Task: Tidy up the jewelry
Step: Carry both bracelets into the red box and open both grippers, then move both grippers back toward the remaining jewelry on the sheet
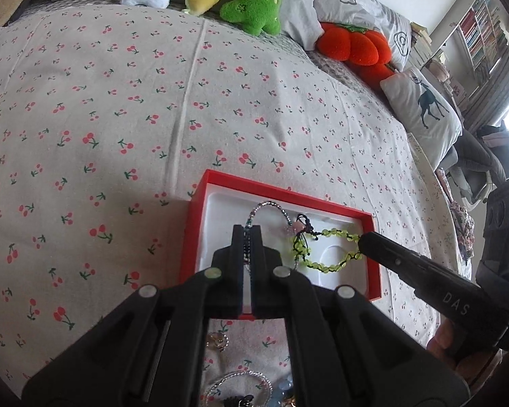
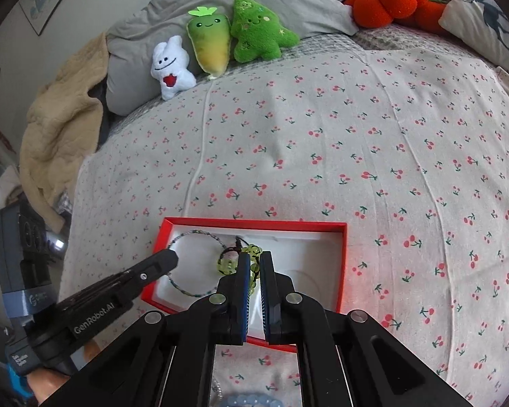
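Red card walls frame the box (image 1: 200, 224) at lower centre of both views, resting on a cherry-print sheet (image 1: 118, 118); its white insert holds nothing flat, since both bracelets hang over it. Left gripper (image 1: 251, 234) is clenched on a silver-blue bead bracelet (image 1: 269, 205), whose loop arches above the fingertips. Right gripper (image 2: 253, 259), coming in from the right edge of the left view, is clamped on a green bead bracelet (image 1: 325, 266) with a black cord. More jewelry (image 1: 241, 386) lies on the sheet at the bottom edge. Plush toys (image 2: 220, 44) line the top.
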`<state>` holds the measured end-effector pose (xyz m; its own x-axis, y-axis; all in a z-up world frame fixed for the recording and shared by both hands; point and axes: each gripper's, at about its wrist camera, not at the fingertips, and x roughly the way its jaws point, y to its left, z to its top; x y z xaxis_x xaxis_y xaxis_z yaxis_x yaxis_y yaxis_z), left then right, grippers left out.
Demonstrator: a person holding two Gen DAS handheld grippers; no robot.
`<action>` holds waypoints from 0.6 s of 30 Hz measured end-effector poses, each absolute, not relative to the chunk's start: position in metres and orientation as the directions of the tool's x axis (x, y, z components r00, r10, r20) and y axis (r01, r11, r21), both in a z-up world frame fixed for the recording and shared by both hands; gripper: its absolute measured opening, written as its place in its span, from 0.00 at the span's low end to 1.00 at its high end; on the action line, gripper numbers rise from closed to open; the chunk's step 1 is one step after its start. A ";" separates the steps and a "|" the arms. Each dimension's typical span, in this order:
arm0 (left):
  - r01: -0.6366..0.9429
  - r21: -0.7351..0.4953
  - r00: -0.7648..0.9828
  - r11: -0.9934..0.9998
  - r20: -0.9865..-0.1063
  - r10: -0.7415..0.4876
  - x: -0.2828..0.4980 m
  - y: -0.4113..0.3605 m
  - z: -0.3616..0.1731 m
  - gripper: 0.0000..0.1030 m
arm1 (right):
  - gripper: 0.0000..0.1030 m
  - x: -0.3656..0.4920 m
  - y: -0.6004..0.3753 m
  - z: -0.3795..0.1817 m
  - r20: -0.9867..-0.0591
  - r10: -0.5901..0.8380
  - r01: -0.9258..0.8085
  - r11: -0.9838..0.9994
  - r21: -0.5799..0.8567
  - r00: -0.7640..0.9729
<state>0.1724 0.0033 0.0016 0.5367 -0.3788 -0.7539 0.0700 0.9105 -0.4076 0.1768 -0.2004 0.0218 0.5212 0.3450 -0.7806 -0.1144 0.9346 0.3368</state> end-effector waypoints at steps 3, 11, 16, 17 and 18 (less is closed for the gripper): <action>0.074 -0.372 0.541 0.925 -0.764 -0.351 0.172 0.000 0.002 0.03 | 0.06 0.178 -0.212 0.014 -0.795 0.320 -0.087 0.942 0.323 0.515; 0.072 -0.267 0.565 0.961 -0.783 -0.260 0.169 -0.007 0.008 0.07 | 0.06 0.176 -0.216 0.016 -0.795 0.294 -0.092 0.952 0.290 0.531; 0.072 -0.183 0.604 0.981 -0.774 -0.189 0.147 -0.011 0.026 0.43 | 0.13 0.165 -0.212 0.027 -0.810 0.244 -0.106 0.969 0.222 0.534; 0.075 -0.162 0.609 0.984 -0.774 -0.174 0.142 -0.012 0.029 0.53 | 0.14 0.161 -0.213 0.030 -0.810 0.237 -0.107 0.971 0.213 0.536; 0.074 -0.145 0.614 0.987 -0.773 -0.160 0.136 -0.012 0.031 0.58 | 0.14 0.157 -0.215 0.032 -0.811 0.233 -0.106 0.972 0.209 0.537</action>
